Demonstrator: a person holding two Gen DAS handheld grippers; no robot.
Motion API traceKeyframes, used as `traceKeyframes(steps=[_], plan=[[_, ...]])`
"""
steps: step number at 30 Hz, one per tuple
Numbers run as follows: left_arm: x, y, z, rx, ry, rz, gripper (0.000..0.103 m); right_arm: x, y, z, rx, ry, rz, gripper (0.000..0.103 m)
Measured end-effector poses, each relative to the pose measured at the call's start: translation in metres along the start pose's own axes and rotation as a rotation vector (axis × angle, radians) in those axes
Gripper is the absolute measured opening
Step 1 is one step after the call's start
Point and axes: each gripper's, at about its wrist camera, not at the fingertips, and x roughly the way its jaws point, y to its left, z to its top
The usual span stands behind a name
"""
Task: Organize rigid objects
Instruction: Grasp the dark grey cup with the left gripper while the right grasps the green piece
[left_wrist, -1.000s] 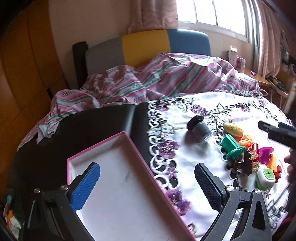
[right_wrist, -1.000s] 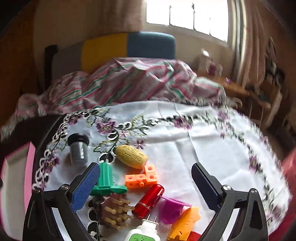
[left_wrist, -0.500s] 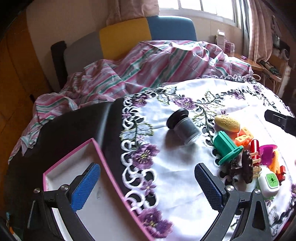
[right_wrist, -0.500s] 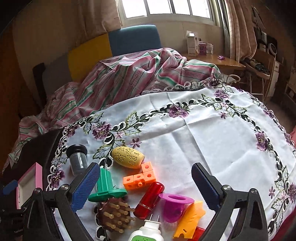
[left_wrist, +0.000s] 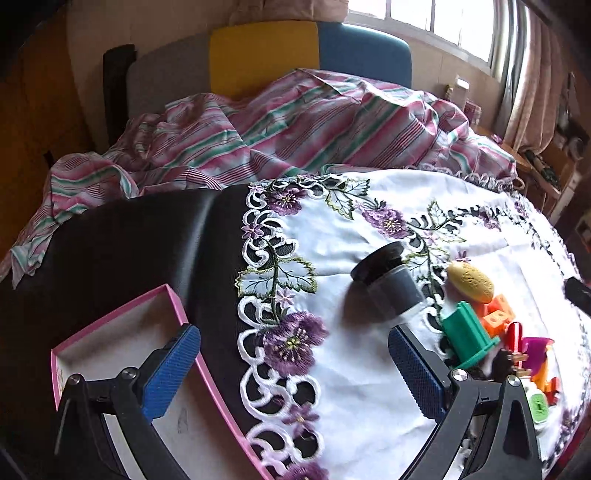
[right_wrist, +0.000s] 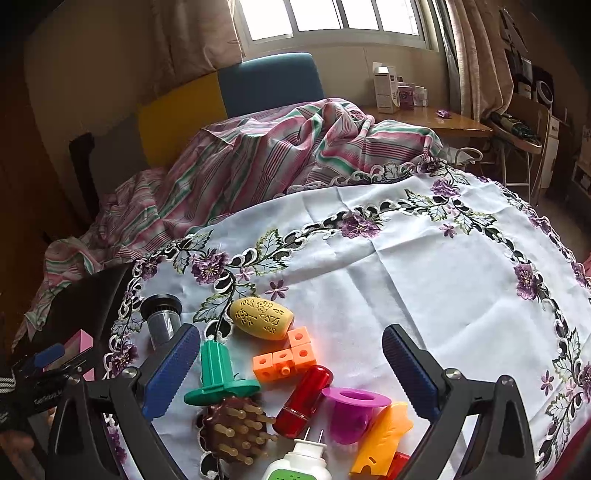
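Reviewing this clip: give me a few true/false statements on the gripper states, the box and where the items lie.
1. Both hand-held grippers, left and right, are open and hold nothing. True.
2. The pink-rimmed box already holds several toys. False: the part of its inside in view is bare.
3. The yellow oval piece lies on the white embroidered tablecloth. True.
4. The green pegged piece sits inside the box. False: it stands on the cloth beside the orange cube blocks.
5. The black-capped grey jar stands upright. False: it lies tipped.

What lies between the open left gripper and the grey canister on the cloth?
Nothing visible: only bare embroidered tablecloth separates the left gripper from the grey canister, which lies on its side just beyond the right finger's tip.
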Motion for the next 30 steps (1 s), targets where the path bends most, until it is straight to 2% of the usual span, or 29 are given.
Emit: traceKeyframes(steps=[6,10,14,18,20,21,22,24,25,30], plan=[[0.026,0.006,0.010,-0.065,0.063,-0.038,0.096,-0.002,0.000,0.000,0.008,-0.001,0.010,0.101],[0.040,-0.017,0.021,-0.047,0.091,-0.092,0.096,-0.001,-0.001,-0.001,0.016,0.005,0.014,0.101],[0.062,-0.038,0.033,-0.128,0.153,-0.168,0.096,0.001,-0.001,-0.001,0.016,0.013,0.013,0.101],[0.080,-0.055,0.040,-0.151,0.172,-0.164,0.095,0.001,-0.002,-0.001,0.020,0.014,0.014,0.101],[0.094,-0.060,0.040,-0.150,0.192,-0.155,0.075,0.001,-0.003,-0.001,0.025,0.011,0.014,0.101],[0.102,-0.061,0.038,-0.152,0.215,-0.167,0.056,0.001,-0.003,-0.001,0.027,0.010,0.010,0.101],[0.103,-0.061,0.037,-0.147,0.198,-0.150,0.044,0.001,-0.005,0.000,0.033,0.008,0.007,0.101],[0.100,-0.058,0.035,-0.151,0.183,-0.165,0.044,-0.001,-0.008,0.001,0.048,-0.003,0.004,0.091],[0.097,-0.056,0.033,-0.163,0.181,-0.189,0.044,-0.001,-0.010,0.001,0.057,-0.005,0.002,0.089],[0.063,-0.050,0.017,-0.091,0.136,-0.167,0.044,0.002,-0.016,0.001,0.089,0.015,0.007,0.086]])
